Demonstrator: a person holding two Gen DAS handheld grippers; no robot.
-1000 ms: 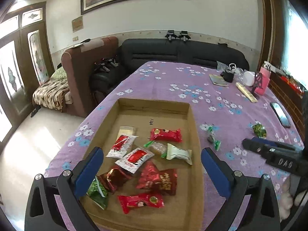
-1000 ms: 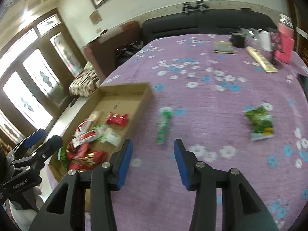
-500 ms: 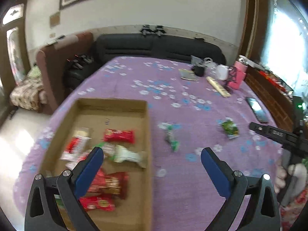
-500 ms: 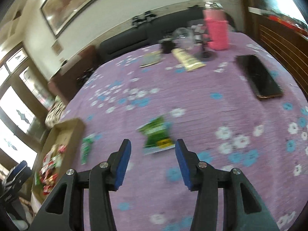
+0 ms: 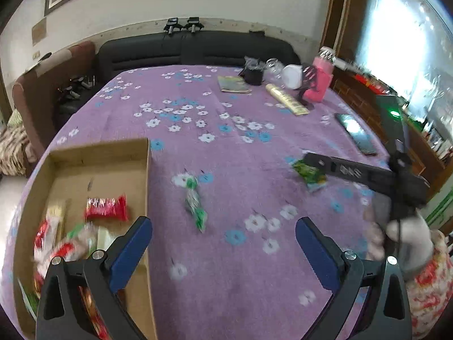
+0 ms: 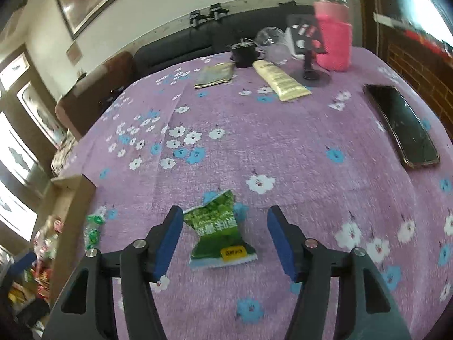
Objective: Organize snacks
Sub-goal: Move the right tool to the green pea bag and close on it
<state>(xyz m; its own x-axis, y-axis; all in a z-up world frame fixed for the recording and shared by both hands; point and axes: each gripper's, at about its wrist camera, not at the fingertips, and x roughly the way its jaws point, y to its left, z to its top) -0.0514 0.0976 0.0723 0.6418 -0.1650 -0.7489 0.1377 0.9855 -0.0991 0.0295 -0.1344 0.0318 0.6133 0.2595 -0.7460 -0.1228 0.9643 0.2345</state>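
Note:
A green snack packet (image 6: pixel 219 233) lies flat on the purple flowered cloth between the blue pads of my open right gripper (image 6: pixel 223 240); it also shows in the left wrist view (image 5: pixel 310 173) under the right gripper's black fingers (image 5: pixel 339 168). A thin green-and-white wrapped snack (image 5: pixel 194 202) lies on the cloth just ahead of my open, empty left gripper (image 5: pixel 222 246); it also shows in the right wrist view (image 6: pixel 93 231). A cardboard box (image 5: pixel 141 175) at the left holds several red and white snack packets (image 5: pixel 106 208).
A black phone (image 6: pixel 402 126) lies at the right. A pink bottle (image 6: pixel 334 38), a yellow tube (image 6: pixel 280 80), a booklet (image 6: pixel 215 75), a black cup (image 6: pixel 243 53) and a clear jar stand at the far edge. A dark sofa lies beyond the table.
My right gripper has moved right and forward, so the green packet now lies between its pads. My left gripper has swung right, away from over the box, toward the thin green snack.

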